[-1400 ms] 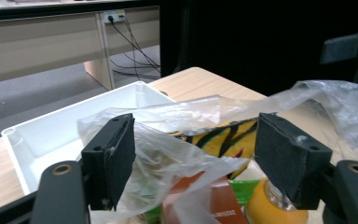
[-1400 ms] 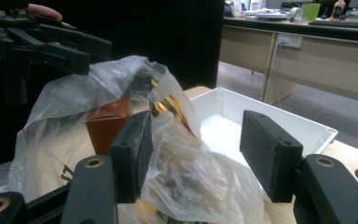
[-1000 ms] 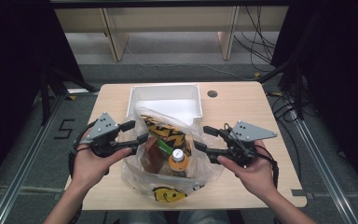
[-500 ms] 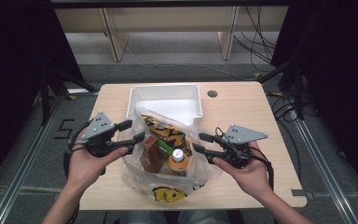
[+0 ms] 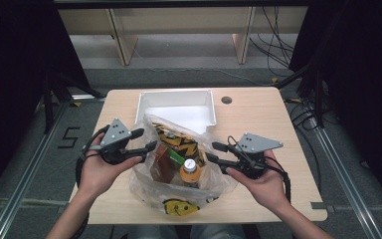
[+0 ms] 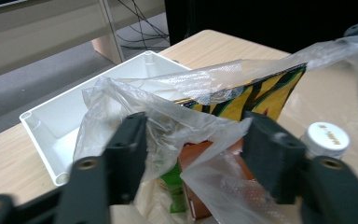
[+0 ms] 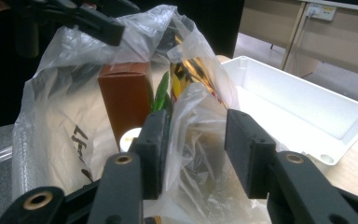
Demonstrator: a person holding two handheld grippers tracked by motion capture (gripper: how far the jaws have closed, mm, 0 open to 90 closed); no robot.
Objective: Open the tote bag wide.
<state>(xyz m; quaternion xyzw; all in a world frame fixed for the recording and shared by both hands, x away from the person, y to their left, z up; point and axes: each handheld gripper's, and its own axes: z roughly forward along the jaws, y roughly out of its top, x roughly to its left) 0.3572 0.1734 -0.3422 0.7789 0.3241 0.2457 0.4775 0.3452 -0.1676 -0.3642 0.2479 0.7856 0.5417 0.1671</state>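
While both hands sit at the near half of the wooden table (image 5: 258,107), the clear plastic bag (image 5: 179,194) stands between them, open at the top, a yellow smiley print on its near face.

Item, left gripper (image 5: 149,147): at nine o'clock of the bag, jaws pointing toward three o'clock. Jaws have just been closing; in the left gripper view a fold of the bag's rim (image 6: 186,126) lies between them, the gap half wide, and whether the pads already press the film cannot be told.

Item, right gripper (image 5: 213,152): at three o'clock of the bag, jaws pointing toward nine o'clock. Jaws likewise just closing; in the right gripper view the opposite rim film (image 7: 196,116) stands in the gap, grip not certain.

Contents of bag: brown carton (image 7: 126,100), upright; yellow-and-black striped packet (image 5: 176,144), tilted toward twelve o'clock; bottle with white cap (image 5: 190,164) beside the carton; green wrapper (image 6: 175,184), partly hidden.

Item, white plastic bin (image 5: 176,107): at twelve o'clock of the bag, just behind it.
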